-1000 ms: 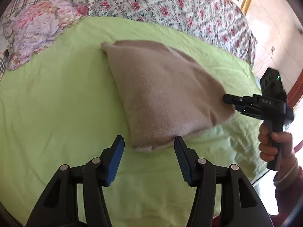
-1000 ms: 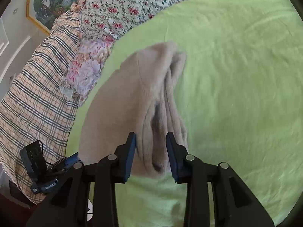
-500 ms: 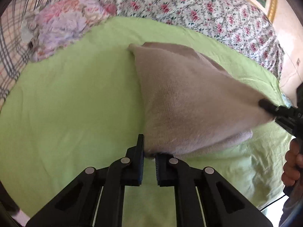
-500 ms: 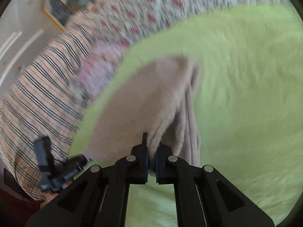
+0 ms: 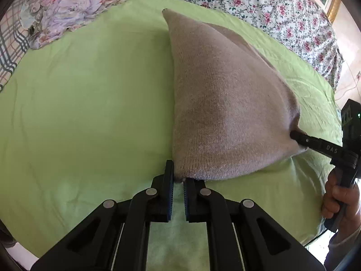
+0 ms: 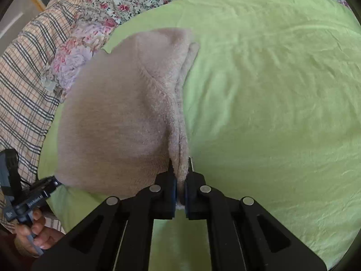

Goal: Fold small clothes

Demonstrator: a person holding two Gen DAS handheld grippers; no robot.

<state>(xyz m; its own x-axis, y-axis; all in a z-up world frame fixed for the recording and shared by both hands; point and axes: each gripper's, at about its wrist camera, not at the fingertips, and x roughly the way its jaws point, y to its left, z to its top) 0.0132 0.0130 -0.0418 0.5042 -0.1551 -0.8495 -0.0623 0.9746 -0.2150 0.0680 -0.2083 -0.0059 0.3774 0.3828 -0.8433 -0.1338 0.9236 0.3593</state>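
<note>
Both grippers, left (image 5: pixel 178 176) and right (image 6: pixel 179 176), have clamped the beige knit (image 5: pixel 221 113), lifting it off the green sheet (image 5: pixel 79 113).

The knitted garment (image 5: pixel 221 103) lay on the sheet (image 5: pixel 85 103), its near edge raised at two corners. The left gripper (image 5: pixel 178 178) was clamped on the near left corner, and the right gripper (image 6: pixel 179 180) was clamped on the near right corner, where folded layers met. A patterned quilt (image 5: pixel 259 2) lay beyond the sheet's far edge. A flowered cushion (image 5: pixel 67 6) sat at the far left, touching the sheet, with a checked blanket (image 6: pixel 20 85) further left. The person's hand (image 5: pixel 340 205) was near the sheet's right edge.
</note>
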